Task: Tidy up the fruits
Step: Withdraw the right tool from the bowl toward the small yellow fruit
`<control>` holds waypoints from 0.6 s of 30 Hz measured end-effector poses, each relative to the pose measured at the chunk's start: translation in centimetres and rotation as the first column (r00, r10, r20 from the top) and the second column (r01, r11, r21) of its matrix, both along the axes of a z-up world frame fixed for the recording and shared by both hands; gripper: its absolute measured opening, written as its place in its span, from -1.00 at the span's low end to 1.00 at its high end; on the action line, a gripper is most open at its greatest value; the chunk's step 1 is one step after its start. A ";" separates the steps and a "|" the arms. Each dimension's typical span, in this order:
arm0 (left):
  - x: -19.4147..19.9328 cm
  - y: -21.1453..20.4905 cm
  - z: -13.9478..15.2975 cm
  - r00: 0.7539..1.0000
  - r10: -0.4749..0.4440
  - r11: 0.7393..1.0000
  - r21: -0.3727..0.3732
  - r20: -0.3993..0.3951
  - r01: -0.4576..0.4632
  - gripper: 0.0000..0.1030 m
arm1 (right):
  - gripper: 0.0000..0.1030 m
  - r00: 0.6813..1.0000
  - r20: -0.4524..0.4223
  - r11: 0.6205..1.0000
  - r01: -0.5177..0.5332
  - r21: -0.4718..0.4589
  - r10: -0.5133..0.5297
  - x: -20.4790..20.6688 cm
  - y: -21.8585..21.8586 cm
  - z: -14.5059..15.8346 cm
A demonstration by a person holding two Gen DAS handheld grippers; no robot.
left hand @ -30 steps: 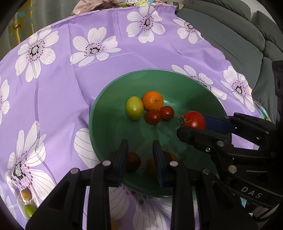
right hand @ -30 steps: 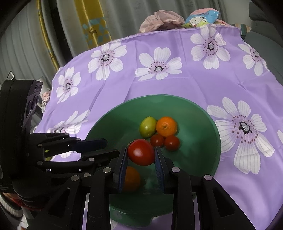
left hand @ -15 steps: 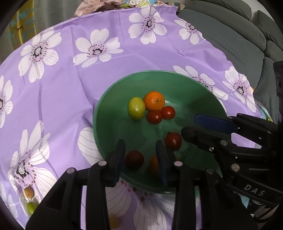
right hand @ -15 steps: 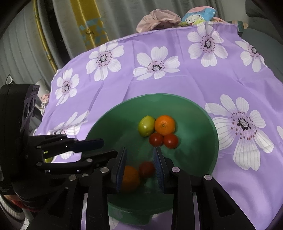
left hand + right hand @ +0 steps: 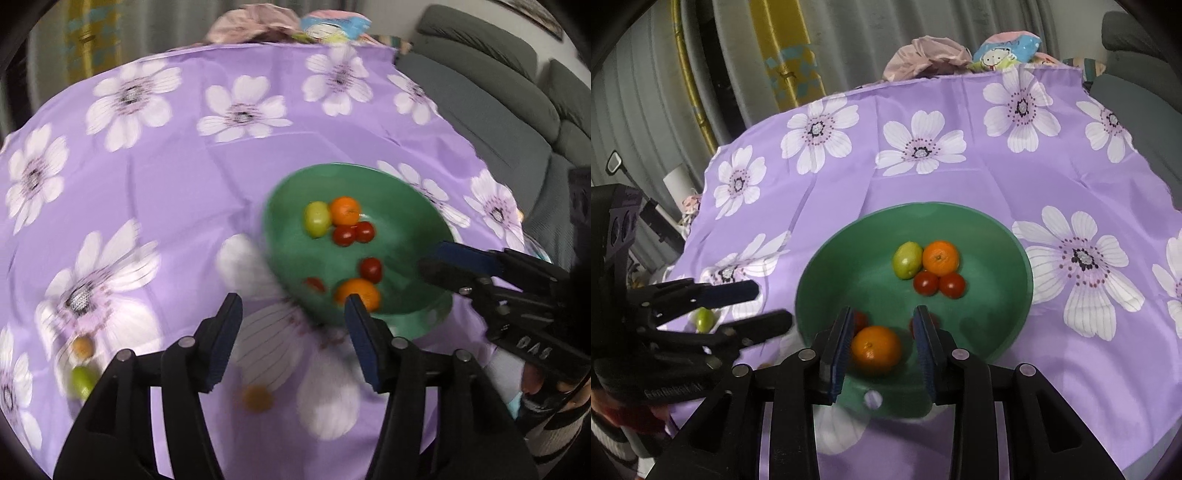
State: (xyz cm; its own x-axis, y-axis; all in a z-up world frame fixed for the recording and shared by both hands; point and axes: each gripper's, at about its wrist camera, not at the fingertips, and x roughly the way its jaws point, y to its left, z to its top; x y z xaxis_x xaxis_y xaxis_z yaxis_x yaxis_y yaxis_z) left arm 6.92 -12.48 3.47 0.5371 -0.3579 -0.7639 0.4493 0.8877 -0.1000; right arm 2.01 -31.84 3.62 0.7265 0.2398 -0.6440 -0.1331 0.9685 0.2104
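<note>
A green bowl (image 5: 990, 236) (image 5: 406, 192) on the purple flowered cloth holds a green fruit (image 5: 907, 259), two oranges (image 5: 940, 257) (image 5: 876, 349) and several red tomatoes (image 5: 952, 284). My right gripper (image 5: 884, 325) is open and empty over the bowl's near side, above the near orange. My left gripper (image 5: 293, 306) is open and empty above the cloth left of the bowl. On the cloth near it lie a green fruit (image 5: 83, 380), a small brown fruit (image 5: 82, 347) and an orange one (image 5: 256, 398).
A grey sofa (image 5: 517, 92) stands to the right of the table. Bundled cloth and a cartoon-print bag (image 5: 1004, 48) lie at the table's far edge. Curtains and a yellow hoop (image 5: 690, 92) are behind on the left.
The right gripper opened and dropped the red tomato into the bowl. The left gripper has swung left off the bowl and opened wider; its view is blurred by motion.
</note>
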 end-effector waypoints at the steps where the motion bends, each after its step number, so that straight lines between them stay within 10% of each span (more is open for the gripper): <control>1: -0.3 0.8 0.0 1.000 0.023 1.000 0.002 -0.001 -0.023 0.21 | -0.35 1.000 0.003 1.000 -0.006 0.000 0.006 -0.3 0.2 0.2; 18: -6.1 15.6 -4.7 0.948 0.273 0.950 -0.109 -0.165 -0.293 0.28 | -0.18 0.968 -0.051 0.970 -0.245 -0.011 0.244 -2.5 7.3 -1.1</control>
State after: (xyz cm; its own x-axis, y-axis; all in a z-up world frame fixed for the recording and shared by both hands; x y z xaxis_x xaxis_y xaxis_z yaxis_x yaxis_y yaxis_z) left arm 0.79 3.15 -1.26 0.5163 -0.3091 -0.7987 0.1532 0.9509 -0.2689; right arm -0.45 -24.50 2.54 0.6145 0.3947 -0.6831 -0.3560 0.9114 0.2063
